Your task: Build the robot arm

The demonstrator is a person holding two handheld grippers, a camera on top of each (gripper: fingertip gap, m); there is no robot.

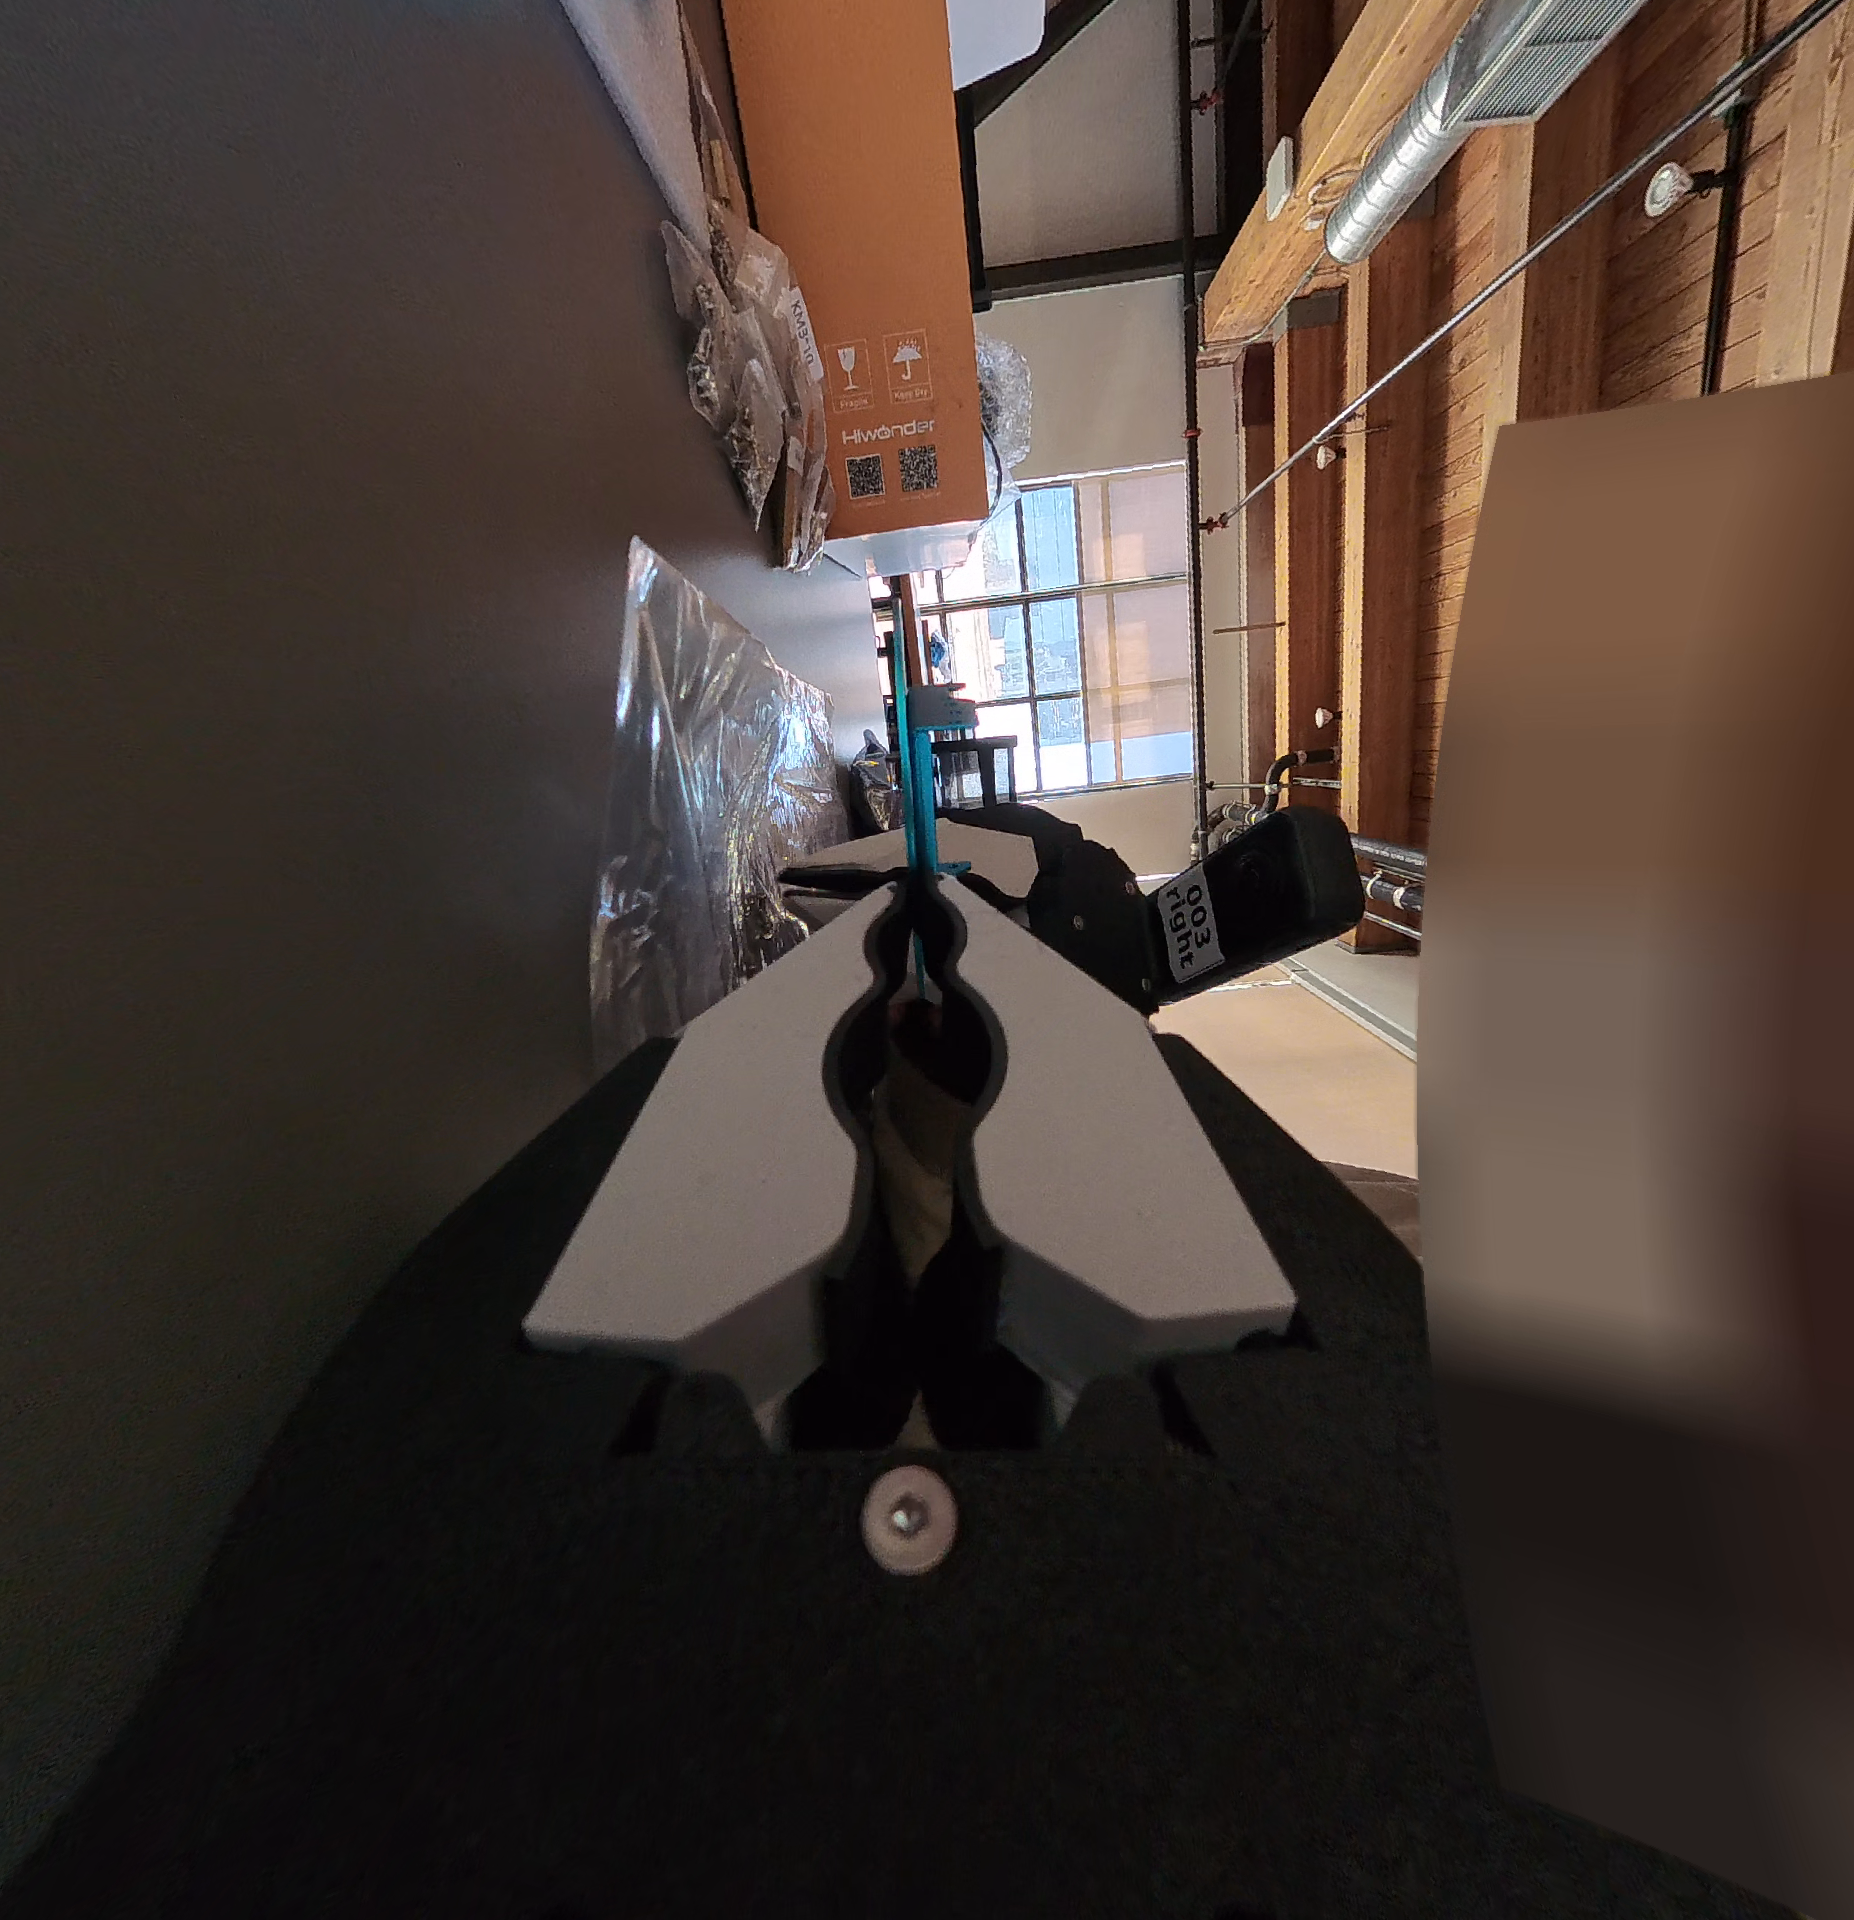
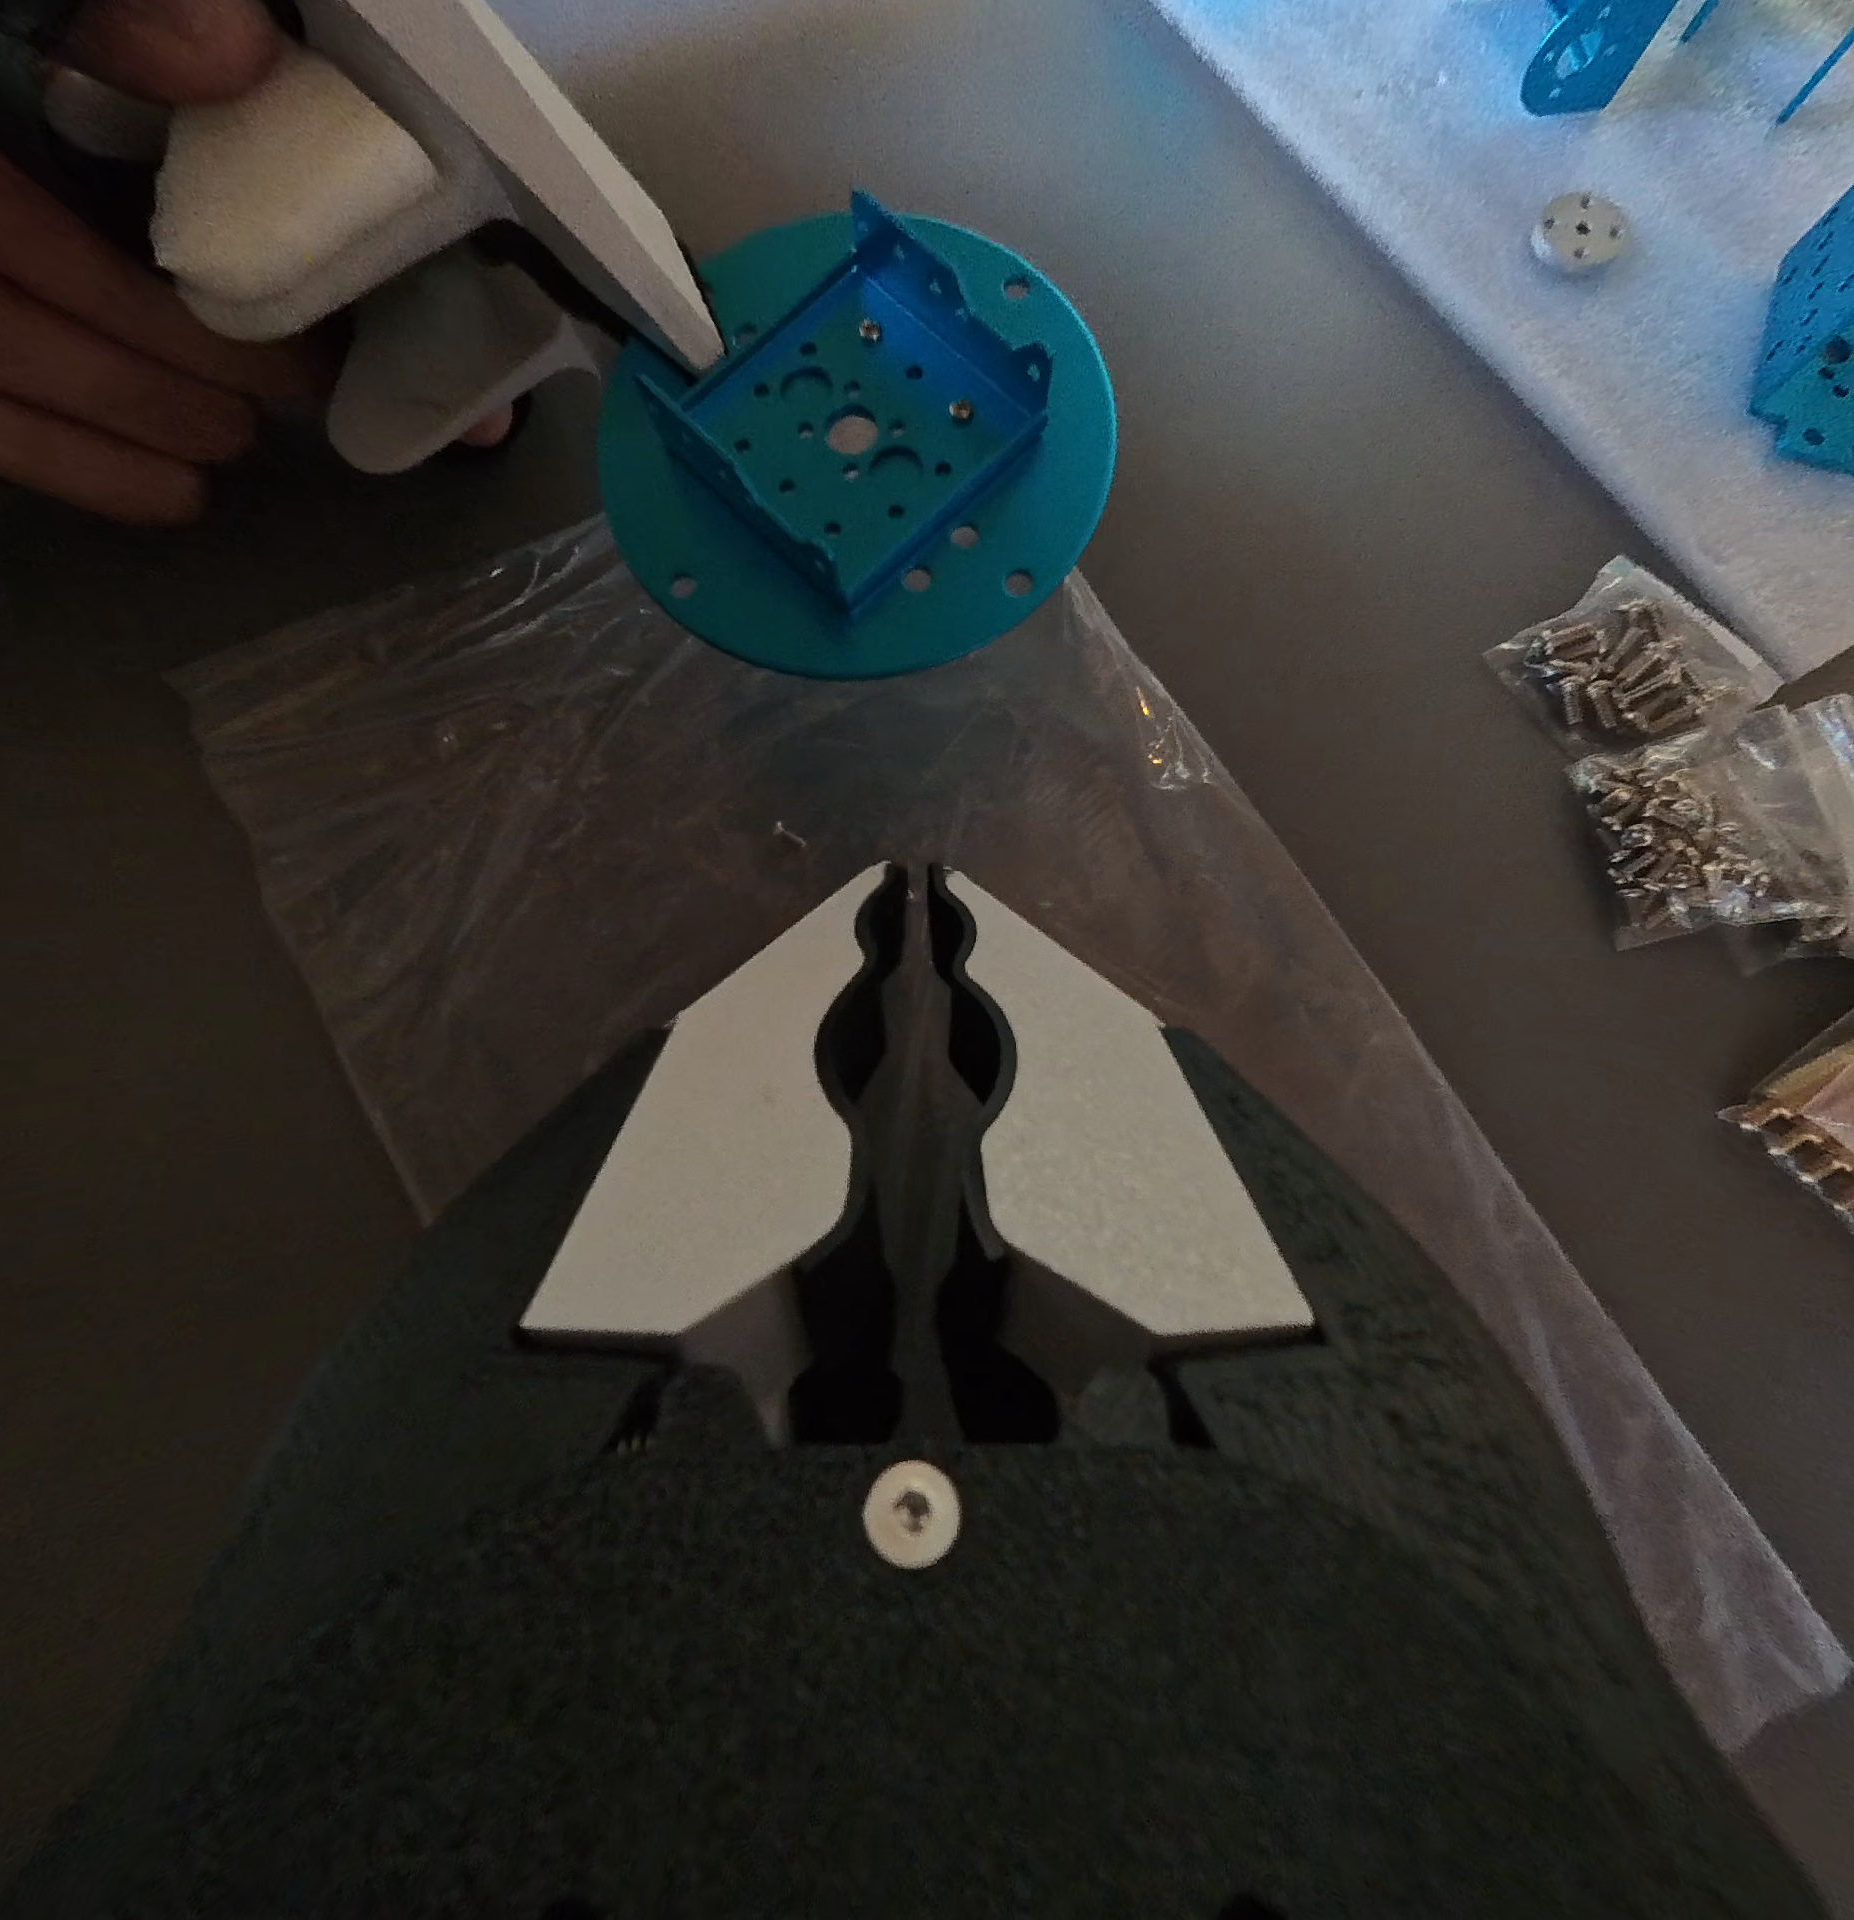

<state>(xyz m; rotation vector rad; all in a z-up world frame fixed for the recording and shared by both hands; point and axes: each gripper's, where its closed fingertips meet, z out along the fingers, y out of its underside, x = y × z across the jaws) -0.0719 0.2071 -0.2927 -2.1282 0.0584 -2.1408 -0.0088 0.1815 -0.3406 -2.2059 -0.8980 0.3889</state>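
Above the grey worktop (image 2: 123,831), the left gripper (image 1: 918,894) has its fingers clenched on the rim of one round teal perforated metal disc (image 2: 777,613), held off the surface. One blue U-shaped metal bracket (image 2: 850,436) sits on the disc, with two silver screws showing in its floor. The right gripper (image 2: 918,873) hovers just over one clear plastic bag (image 2: 590,779), fingers pressed together; whether they pinch anything, I cannot tell. One loose small screw (image 2: 788,829) lies near them. At least three screw packets (image 2: 1609,665) lie further right.
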